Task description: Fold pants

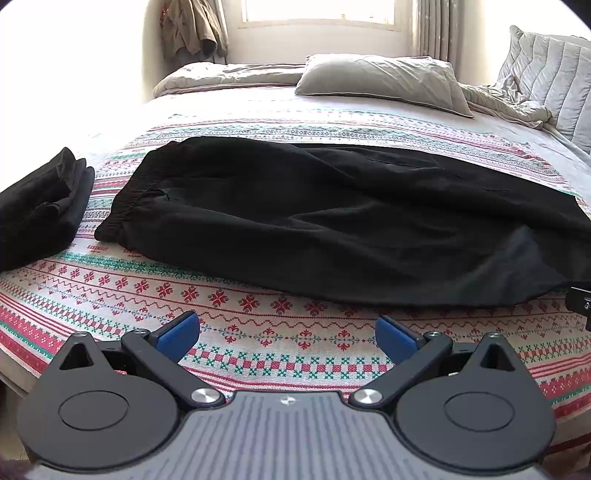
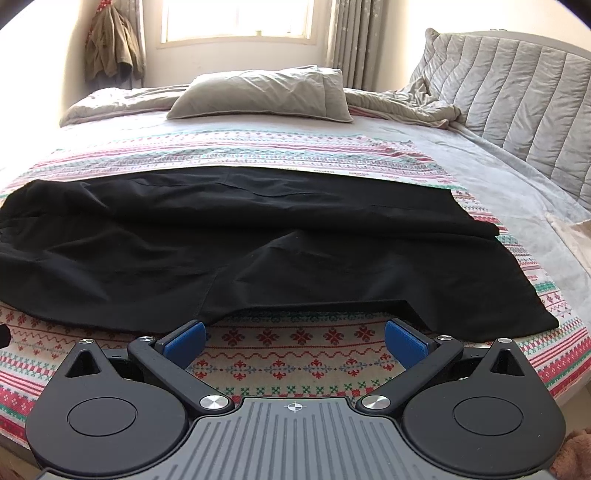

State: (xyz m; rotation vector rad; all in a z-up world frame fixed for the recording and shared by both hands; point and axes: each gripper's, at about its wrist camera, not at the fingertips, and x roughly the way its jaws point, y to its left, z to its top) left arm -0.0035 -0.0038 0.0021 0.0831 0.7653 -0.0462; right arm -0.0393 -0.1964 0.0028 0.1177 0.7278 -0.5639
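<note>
In the left wrist view, the left gripper (image 1: 287,334) hovers low over the near edge of a bed, its jaws spread wide with nothing between the blue pads (image 1: 181,330). Under it lies a patterned blanket (image 1: 229,354) with red and green cross-stitch motifs. Beyond the jaws and apart from them, the black pants (image 1: 314,225) lie across the blanket, the elastic waistband (image 1: 127,201) at the left and the legs running off to the right. To the left of the waistband, a little way off, sits a folded stack of dark clothes (image 1: 40,218). A grey pillow (image 1: 384,79) lies farther back near the window (image 1: 317,11), and a khaki garment (image 1: 195,27) hangs in the corner. A small black part of the other gripper shows at the right edge (image 1: 580,301). In the right wrist view, the right gripper (image 2: 295,339) is likewise just above the blanket (image 2: 295,354) with its jaws wide apart and empty. The pants (image 2: 229,240) spread directly ahead, one leg laid over the other; the near hem (image 2: 325,305) lies just in front of the fingertips, and the right blue pad (image 2: 404,341) sits close beside the cloth's edge; whether it touches cannot be told. A quilted grey headboard (image 2: 517,96) stands at the right, with a rumpled grey duvet (image 2: 406,101) and the pillow (image 2: 258,94) behind.
</note>
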